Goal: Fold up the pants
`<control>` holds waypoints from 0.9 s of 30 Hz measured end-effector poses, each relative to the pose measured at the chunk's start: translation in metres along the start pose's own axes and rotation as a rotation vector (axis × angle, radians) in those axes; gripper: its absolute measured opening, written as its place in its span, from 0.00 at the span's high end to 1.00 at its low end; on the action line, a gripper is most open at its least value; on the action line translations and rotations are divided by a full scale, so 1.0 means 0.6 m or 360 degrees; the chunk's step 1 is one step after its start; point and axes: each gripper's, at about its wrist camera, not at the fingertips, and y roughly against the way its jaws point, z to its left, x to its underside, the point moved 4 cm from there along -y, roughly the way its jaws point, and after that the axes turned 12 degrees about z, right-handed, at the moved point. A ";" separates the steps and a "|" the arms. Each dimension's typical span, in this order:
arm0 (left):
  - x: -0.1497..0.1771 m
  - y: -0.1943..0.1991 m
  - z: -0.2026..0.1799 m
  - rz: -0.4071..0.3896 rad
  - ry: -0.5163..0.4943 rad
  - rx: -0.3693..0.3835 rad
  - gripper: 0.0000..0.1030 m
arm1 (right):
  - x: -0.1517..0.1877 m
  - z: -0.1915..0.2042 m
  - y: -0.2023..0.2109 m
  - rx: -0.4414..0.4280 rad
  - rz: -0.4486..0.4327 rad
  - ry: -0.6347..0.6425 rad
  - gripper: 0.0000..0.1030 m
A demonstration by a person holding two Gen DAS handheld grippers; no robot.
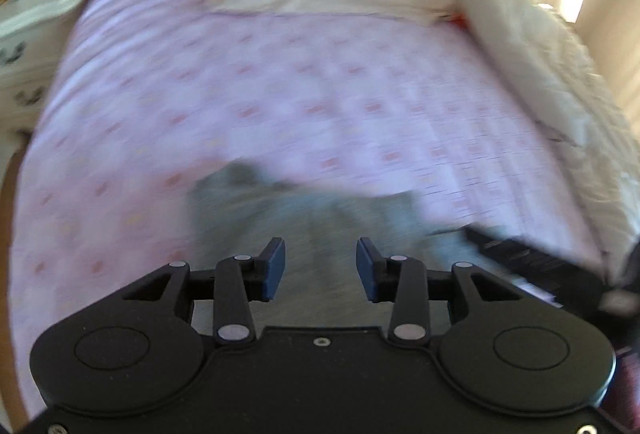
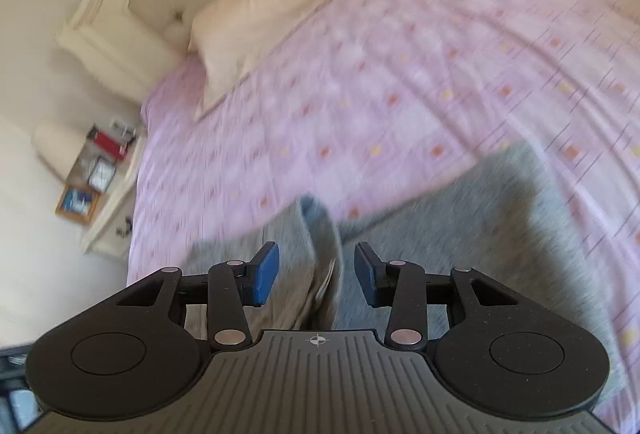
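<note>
Two matte black handheld grippers with blue finger pads

The left gripper [image 1: 321, 270] had a smooth black deck with one centre screw at 6 o'clock. The right gripper [image 2: 316, 272] had a ribbed grey deck bearing a small crosshair mark. Both showed silver pivot pins and round embossed discs at 4 and 8 o'clock.

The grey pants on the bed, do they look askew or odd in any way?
Somewhat. In the right wrist view the grey pants lie on the pink bedspread with a raised ridge of cloth bunched up between the open pads of the right hand-held gripper, not flat. The pictures are blurred, so finer creases cannot be judged.
</note>
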 end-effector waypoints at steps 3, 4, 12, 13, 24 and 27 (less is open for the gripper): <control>0.033 -0.030 0.064 0.0055 0.0115 -0.0078 0.54 | 0.008 0.007 -0.024 0.0033 0.0097 0.0027 0.53; 0.042 -0.038 0.083 0.0073 0.0148 -0.0089 0.54 | 0.011 0.011 -0.031 0.0045 0.0121 0.0041 0.52; 0.065 -0.055 0.142 0.0060 0.0328 -0.0141 0.54 | 0.045 0.034 -0.045 0.0115 0.0282 0.0142 0.44; 0.067 -0.052 0.140 0.0041 0.0314 -0.0159 0.54 | 0.045 0.036 -0.044 0.0114 0.0282 0.0146 0.44; 0.119 0.002 0.045 -0.0099 0.0025 -0.0122 0.54 | 0.037 0.103 0.012 -0.0173 0.0213 0.0347 0.88; 0.160 0.019 0.014 -0.0124 0.0004 -0.0055 0.54 | 0.020 0.134 0.041 -0.0244 0.0154 0.0376 0.88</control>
